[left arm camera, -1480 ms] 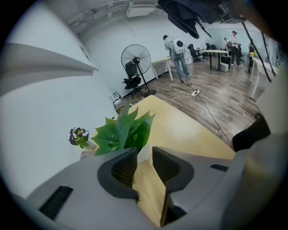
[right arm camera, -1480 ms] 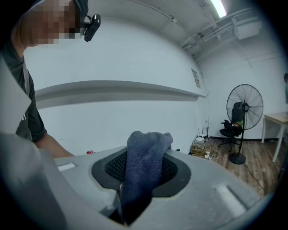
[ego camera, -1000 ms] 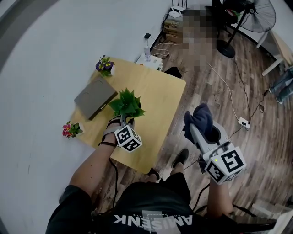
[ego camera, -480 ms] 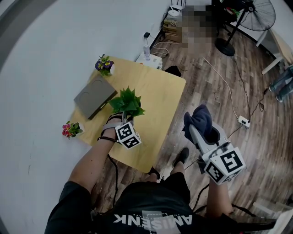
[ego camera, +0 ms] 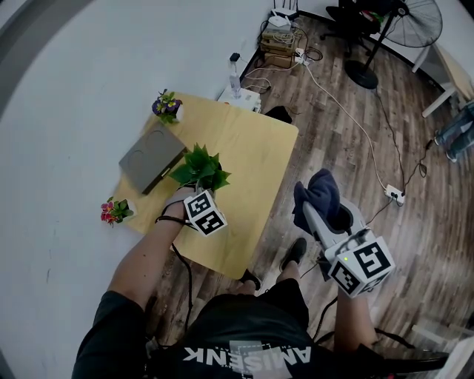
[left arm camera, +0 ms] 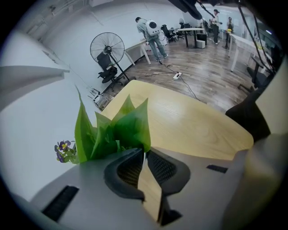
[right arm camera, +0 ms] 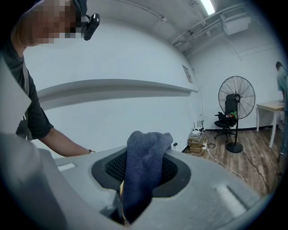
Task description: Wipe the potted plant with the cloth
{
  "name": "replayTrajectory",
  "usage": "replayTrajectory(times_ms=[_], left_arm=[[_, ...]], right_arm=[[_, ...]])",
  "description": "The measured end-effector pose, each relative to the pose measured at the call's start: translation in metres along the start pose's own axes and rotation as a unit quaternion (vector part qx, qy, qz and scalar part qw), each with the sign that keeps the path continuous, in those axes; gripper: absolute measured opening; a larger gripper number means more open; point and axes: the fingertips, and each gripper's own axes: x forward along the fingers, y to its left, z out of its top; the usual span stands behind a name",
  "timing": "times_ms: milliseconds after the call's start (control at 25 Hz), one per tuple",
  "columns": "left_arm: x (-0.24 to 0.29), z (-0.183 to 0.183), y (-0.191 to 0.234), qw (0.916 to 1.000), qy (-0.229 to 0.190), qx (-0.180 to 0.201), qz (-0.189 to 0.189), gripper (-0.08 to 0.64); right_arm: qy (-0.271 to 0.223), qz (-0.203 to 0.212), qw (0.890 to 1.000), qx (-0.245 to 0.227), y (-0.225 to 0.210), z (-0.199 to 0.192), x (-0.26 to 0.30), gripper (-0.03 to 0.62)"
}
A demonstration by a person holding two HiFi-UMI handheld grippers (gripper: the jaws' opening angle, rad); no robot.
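A small potted plant (ego camera: pixel 198 169) with broad green leaves stands on the wooden table (ego camera: pixel 252 148); its pot is hidden under my left gripper (ego camera: pixel 194 191). In the left gripper view the jaws of my left gripper (left arm camera: pixel 145 152) are closing, and their tips nearly meet on the base of the plant's leaves (left arm camera: pixel 117 132). My right gripper (ego camera: pixel 317 211) hangs off the table's right side, over the floor. It is shut on a dark blue cloth (ego camera: pixel 320 194), which bulges up between the jaws of the right gripper (right arm camera: pixel 145 155) as a folded cloth (right arm camera: pixel 144 166).
A grey closed laptop (ego camera: pixel 154 157) lies left of the plant. Two small flower pots stand at the table's edges: a purple one (ego camera: pixel 169 106) and a pink one (ego camera: pixel 115 210). Cables and a power strip (ego camera: pixel 395 197) lie on the wooden floor; a fan (ego camera: pixel 418 22) stands behind.
The left gripper's jaws have closed in at the plant's base, and the gripper and the plant have shifted slightly left. The right gripper with the cloth has stayed put.
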Motion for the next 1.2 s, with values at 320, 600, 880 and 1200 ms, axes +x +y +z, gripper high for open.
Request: replayTrajectory(times_ms=[320,600,880,1200], left_arm=[[-0.049,0.009,0.006,0.9926,-0.056,-0.097,-0.046,0.032],[-0.128,0.039,0.020,0.9752,-0.137,-0.165,-0.055,0.032],[-0.195,0.043,0.050,0.9306,-0.228,-0.276,-0.077,0.031],[-0.264,0.070,0.056,0.8925,-0.303,-0.328,-0.062,0.028]], right_arm=[[-0.012,0.003,1.000,-0.010,0.010,0.013,-0.007,0.127],[-0.027,0.028,0.999,-0.031,0.023,0.047,-0.009,0.127],[-0.046,0.072,0.994,-0.062,0.048,0.086,0.022,0.127],[-0.068,0.157,0.981,-0.093,0.063,0.122,0.038,0.127]])
